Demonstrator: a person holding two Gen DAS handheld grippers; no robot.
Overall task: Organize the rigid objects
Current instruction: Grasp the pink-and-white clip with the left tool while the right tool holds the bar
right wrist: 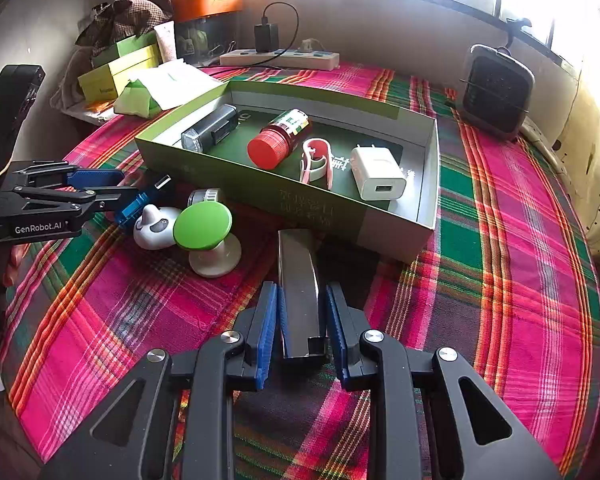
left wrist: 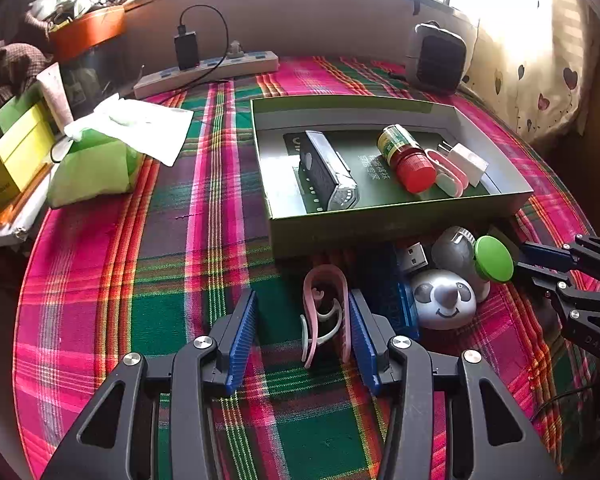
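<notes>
A green cardboard box (left wrist: 380,224) (right wrist: 332,216) holds a silver bike light (left wrist: 332,168) (right wrist: 210,126), a red-capped bottle (left wrist: 406,158) (right wrist: 280,140), a pink clip (right wrist: 318,162) and a white charger (right wrist: 378,174). My left gripper (left wrist: 302,314) is open around a pink clip (left wrist: 326,312) lying on the cloth; it also shows in the right wrist view (right wrist: 120,190). My right gripper (right wrist: 302,306) straddles a flat silver bar (right wrist: 300,292), its pads a little apart from it. In front of the box lie a panda figure (left wrist: 444,300) (right wrist: 154,228), a green-topped knob (left wrist: 494,258) (right wrist: 204,226), a blue USB stick (left wrist: 396,288) and a grey cap (left wrist: 454,248).
A plaid cloth (left wrist: 204,240) covers the table. A tissue pack (left wrist: 96,164), yellow boxes (left wrist: 12,160), a power strip (left wrist: 208,70) and a small heater (right wrist: 496,94) stand along the back. A curtain (left wrist: 540,80) hangs at the right.
</notes>
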